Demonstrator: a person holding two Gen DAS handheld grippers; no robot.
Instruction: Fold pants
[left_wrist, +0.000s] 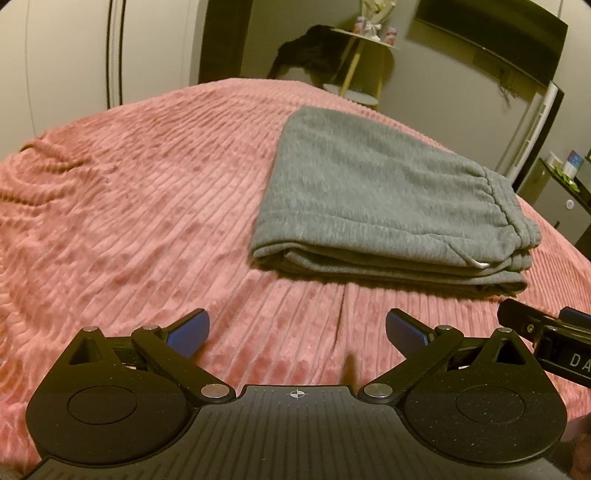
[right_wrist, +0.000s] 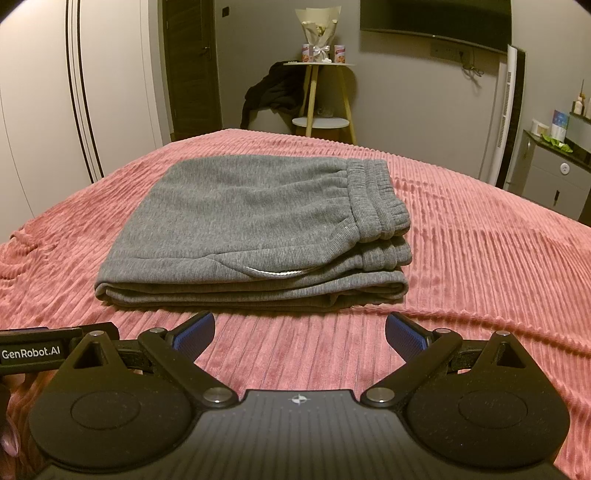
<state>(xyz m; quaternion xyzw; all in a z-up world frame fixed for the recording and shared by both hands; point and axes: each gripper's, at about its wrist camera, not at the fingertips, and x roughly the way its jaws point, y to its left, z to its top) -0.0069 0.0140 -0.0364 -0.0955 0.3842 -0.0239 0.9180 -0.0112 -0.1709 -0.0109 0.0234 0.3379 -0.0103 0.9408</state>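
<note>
A pink ribbed blanket (right_wrist: 461, 258) covers the bed and fills most of both views; its ridges run toward the far edge, with a rumpled patch at 9 o'clock in the left wrist view. Beyond the bed stand pale walls, a white wardrobe (right_wrist: 37, 110) with dark vertical stripes at 10 o'clock, and a dark door (right_wrist: 192, 70) at 11 o'clock. A TV (right_wrist: 436, 22) hangs on the wall at 1 o'clock. A white tower unit (right_wrist: 508, 114) stands at 2 o'clock, with a cabinet (right_wrist: 554, 177) at 3 o'clock carrying small items too small to make out.

The pants (right_wrist: 251, 221), grey and folded into a thick rectangle, lie flat on the blanket: dead ahead at 12 o'clock of the right wrist view, and at 1 o'clock in the left wrist view (left_wrist: 384, 199). Their elastic waistband sits on the stack's right side, the folded edges facing the cameras.

A round side table (right_wrist: 319, 66) on wooden legs stands at 12 o'clock past the bed, holding a bouquet (right_wrist: 317, 29) and two tins. Dark clothing (right_wrist: 273, 92) is draped just left of it.

The left gripper (left_wrist: 297, 332) is spread wide and empty above the blanket, short of the pants. The right gripper (right_wrist: 300, 332) is likewise wide apart, holding nothing, just before the pants' near edge.
</note>
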